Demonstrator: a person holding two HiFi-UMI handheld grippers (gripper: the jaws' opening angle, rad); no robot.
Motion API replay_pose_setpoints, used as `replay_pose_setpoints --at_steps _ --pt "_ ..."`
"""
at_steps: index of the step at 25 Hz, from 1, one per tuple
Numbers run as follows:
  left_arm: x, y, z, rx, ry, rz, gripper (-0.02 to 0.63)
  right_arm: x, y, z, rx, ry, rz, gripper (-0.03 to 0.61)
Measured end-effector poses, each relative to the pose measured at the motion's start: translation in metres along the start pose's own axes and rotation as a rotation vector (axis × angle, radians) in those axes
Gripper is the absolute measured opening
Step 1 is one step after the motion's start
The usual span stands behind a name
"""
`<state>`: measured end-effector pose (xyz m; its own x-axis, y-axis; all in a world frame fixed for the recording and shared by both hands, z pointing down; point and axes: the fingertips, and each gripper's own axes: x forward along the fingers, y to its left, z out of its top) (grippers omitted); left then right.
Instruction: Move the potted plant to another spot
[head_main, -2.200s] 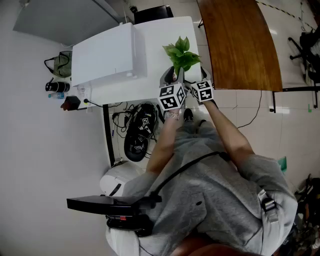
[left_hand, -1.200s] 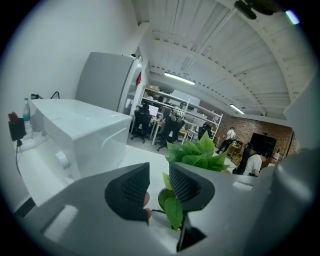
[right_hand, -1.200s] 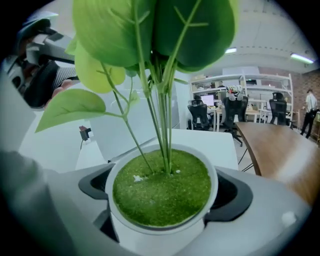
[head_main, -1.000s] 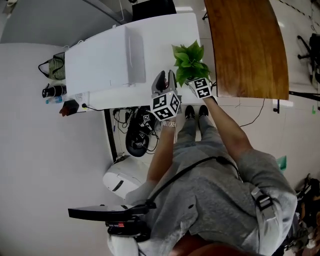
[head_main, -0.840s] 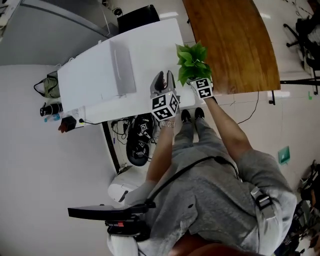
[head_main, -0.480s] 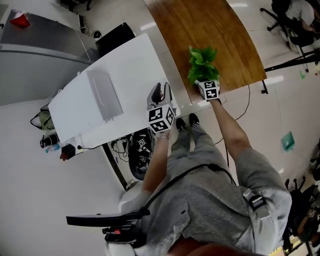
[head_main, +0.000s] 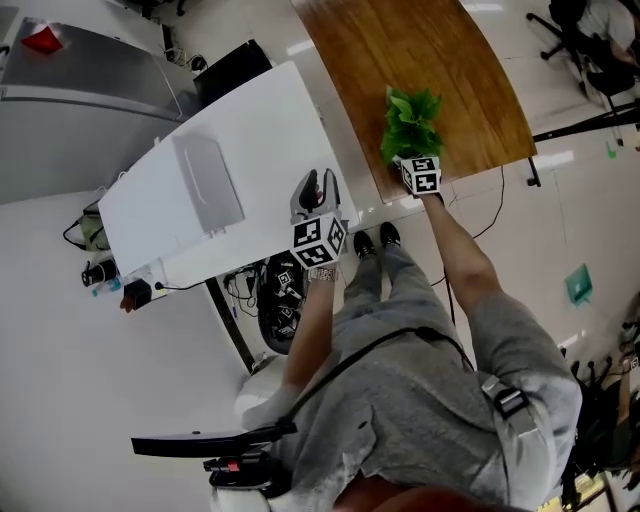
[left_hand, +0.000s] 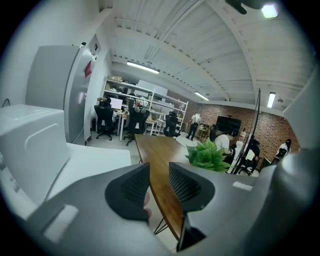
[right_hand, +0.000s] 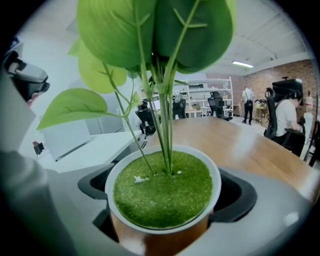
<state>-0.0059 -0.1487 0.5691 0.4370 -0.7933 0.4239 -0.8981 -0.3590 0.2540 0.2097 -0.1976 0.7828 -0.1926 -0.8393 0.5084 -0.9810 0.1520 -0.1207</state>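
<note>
The potted plant (head_main: 410, 122), broad green leaves in a white-rimmed brown pot (right_hand: 150, 200) topped with green moss, is at the near edge of the wooden table (head_main: 440, 50). My right gripper (head_main: 412, 152) is shut on the pot, with one jaw on each side of it (right_hand: 167, 190). I cannot tell whether the pot rests on the wood. My left gripper (head_main: 312, 190) is off to the left over the white table's (head_main: 260, 120) near edge. It is open with nothing between its pads (left_hand: 159, 187). From there the plant (left_hand: 207, 155) shows to the right.
A white box (head_main: 205, 185) lies on the white table. A grey cabinet (head_main: 90, 60) stands behind it. Cables and a black bag (head_main: 275, 300) sit under the table's near edge. Office chairs (head_main: 585, 40) and people (right_hand: 287, 120) are beyond the wooden table.
The plant has travelled right from the white table to the wooden table's edge in my right gripper. My left gripper came off the pot and stayed by the white table.
</note>
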Motion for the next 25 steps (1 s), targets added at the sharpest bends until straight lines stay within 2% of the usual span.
replay_pose_setpoints --at_steps 4,10,12,15,17,19,20,21,23,25 --pt "-0.01 -0.022 0.0 0.006 -0.011 -0.012 0.135 -0.016 0.005 -0.014 0.0 0.024 0.063 0.583" --pt "-0.02 -0.041 0.001 0.024 -0.015 -0.009 0.135 -0.034 -0.004 -0.013 -0.028 0.035 0.06 0.582" --pt "-0.024 -0.044 0.004 0.024 -0.024 -0.003 0.135 -0.049 -0.011 -0.014 -0.005 0.027 0.03 0.582" --pt "-0.035 -0.046 0.006 0.036 -0.033 0.004 0.125 -0.095 -0.021 -0.021 0.119 -0.018 -0.088 0.568" --pt "-0.043 -0.047 0.005 0.044 -0.037 -0.011 0.115 -0.127 -0.01 -0.02 0.16 -0.035 -0.139 0.513" --pt "-0.055 -0.047 0.003 0.057 -0.041 -0.038 0.115 -0.153 0.026 -0.018 0.126 -0.008 -0.139 0.296" --pt "-0.065 -0.045 0.001 0.061 -0.042 -0.046 0.115 -0.163 0.052 -0.016 0.102 0.009 -0.12 0.129" --pt "-0.077 -0.042 -0.002 0.064 -0.041 -0.048 0.115 -0.172 0.078 -0.012 0.088 0.021 -0.094 0.065" --pt "-0.105 -0.036 -0.015 0.06 -0.033 -0.043 0.112 -0.188 0.127 0.005 0.099 0.019 -0.039 0.009" --pt "-0.127 -0.032 -0.03 0.054 -0.024 -0.042 0.11 -0.205 0.164 0.031 0.13 0.006 0.006 -0.002"
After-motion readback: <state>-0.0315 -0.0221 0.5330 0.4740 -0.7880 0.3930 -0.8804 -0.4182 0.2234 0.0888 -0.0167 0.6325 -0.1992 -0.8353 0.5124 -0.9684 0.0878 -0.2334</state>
